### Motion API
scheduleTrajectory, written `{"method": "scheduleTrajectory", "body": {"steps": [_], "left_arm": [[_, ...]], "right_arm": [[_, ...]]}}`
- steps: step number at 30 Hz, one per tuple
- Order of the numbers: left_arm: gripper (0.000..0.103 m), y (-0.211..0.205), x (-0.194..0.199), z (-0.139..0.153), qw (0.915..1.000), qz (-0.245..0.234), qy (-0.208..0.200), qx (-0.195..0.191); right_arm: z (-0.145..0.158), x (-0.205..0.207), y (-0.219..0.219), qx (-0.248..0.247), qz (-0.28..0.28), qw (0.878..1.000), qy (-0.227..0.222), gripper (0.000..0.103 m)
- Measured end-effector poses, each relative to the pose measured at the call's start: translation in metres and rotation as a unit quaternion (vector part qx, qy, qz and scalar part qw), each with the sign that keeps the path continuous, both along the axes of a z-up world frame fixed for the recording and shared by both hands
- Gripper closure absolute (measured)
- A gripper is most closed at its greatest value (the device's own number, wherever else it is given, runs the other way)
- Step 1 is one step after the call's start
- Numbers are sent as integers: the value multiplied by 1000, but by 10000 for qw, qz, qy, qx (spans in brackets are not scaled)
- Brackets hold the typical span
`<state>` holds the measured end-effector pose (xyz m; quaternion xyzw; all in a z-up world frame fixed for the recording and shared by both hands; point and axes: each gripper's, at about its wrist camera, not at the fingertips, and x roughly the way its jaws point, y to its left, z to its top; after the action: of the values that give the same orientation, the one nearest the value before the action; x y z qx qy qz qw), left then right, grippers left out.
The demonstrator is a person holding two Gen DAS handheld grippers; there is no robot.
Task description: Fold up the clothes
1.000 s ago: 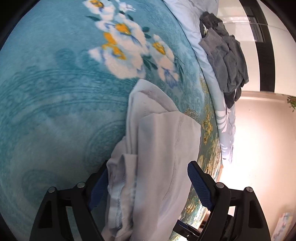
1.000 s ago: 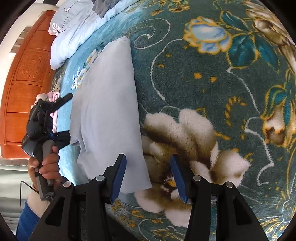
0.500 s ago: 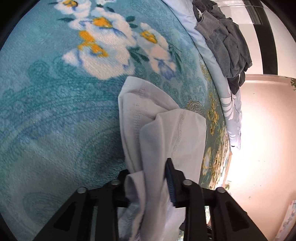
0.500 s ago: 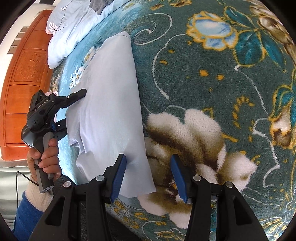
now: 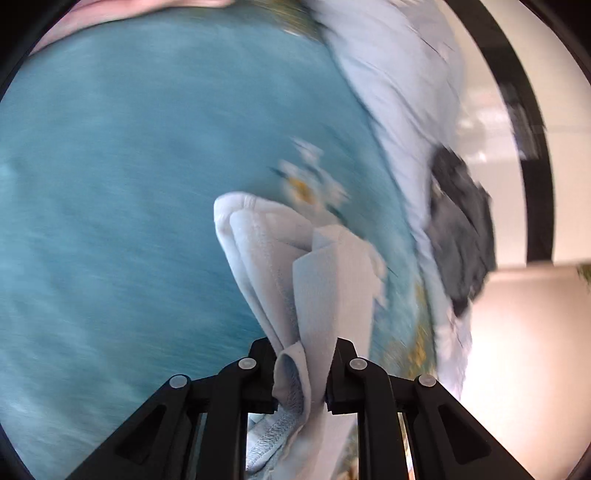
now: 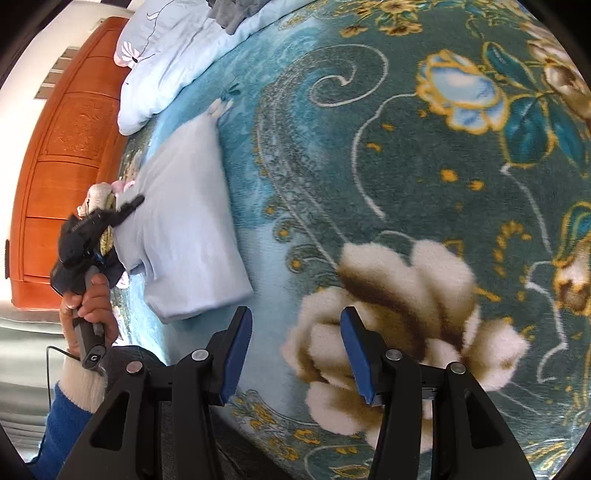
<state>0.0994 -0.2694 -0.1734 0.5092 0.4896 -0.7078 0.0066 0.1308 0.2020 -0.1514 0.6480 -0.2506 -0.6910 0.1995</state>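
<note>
A pale blue-white garment point(image 6: 184, 221) lies partly folded on the teal flowered blanket point(image 6: 369, 147). In the left wrist view its bunched edge point(image 5: 306, 266) rises from the blanket point(image 5: 110, 184) into my left gripper point(image 5: 304, 354). The jaws are closing, with the fabric pinched between the pads. The right wrist view shows the left gripper point(image 6: 127, 206) at the garment's left edge, held by a hand point(image 6: 88, 306). My right gripper point(image 6: 295, 343) hovers open over the blanket just right of the garment's near corner, nothing between its fingers.
A light blue pillow and duvet point(image 6: 166, 55) lie at the head of the bed by a wooden headboard point(image 6: 66, 147). Dark grey clothes point(image 5: 461, 229) are piled on the duvet. A pink cloth point(image 5: 110, 11) shows at the blanket's far edge.
The left gripper's jaws went from wide apart to pinching the garment's edge. It then swept sideways with the fabric, blurring its view. The right gripper stayed almost still.
</note>
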Motion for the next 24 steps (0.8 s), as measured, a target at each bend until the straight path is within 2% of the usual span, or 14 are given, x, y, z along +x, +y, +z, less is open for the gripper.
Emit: {"method": "scheduleTrajectory", "body": {"steps": [3, 6, 10, 17, 19, 20, 21, 22, 24], "left_arm": [[86, -39, 31, -20, 9961, 734, -253, 413], [85, -46, 40, -26, 9926, 968, -255, 681], [85, -45, 43, -24, 9937, 904, -171, 643], [85, -53, 45, -31, 9892, 1119, -164, 937], [85, -48, 41, -28, 9905, 1077, -135, 847], [85, -45, 39, -25, 9915, 1035, -116, 778], [85, -43, 38, -22, 9926, 989, -91, 705], [85, -41, 40, -18, 9937, 937, -54, 621], [84, -34, 39, -9, 9958, 787, 44, 468]], "right_arm": [[-7, -4, -29, -385, 97, 9992, -17, 42], [-16, -14, -66, -732, 237, 9970, -87, 42], [-28, -27, -102, -1073, 185, 9940, -115, 42], [-41, -29, -116, -1240, -624, 9899, -297, 39], [-42, -32, -125, -1192, -578, 9906, -343, 46], [-42, -34, -130, -1117, -529, 9916, -379, 62], [-42, -36, -134, -1022, -477, 9927, -421, 84], [-40, -38, -134, -1015, -483, 9927, -435, 91], [-36, -44, -129, -1099, -561, 9914, -429, 93]]}}
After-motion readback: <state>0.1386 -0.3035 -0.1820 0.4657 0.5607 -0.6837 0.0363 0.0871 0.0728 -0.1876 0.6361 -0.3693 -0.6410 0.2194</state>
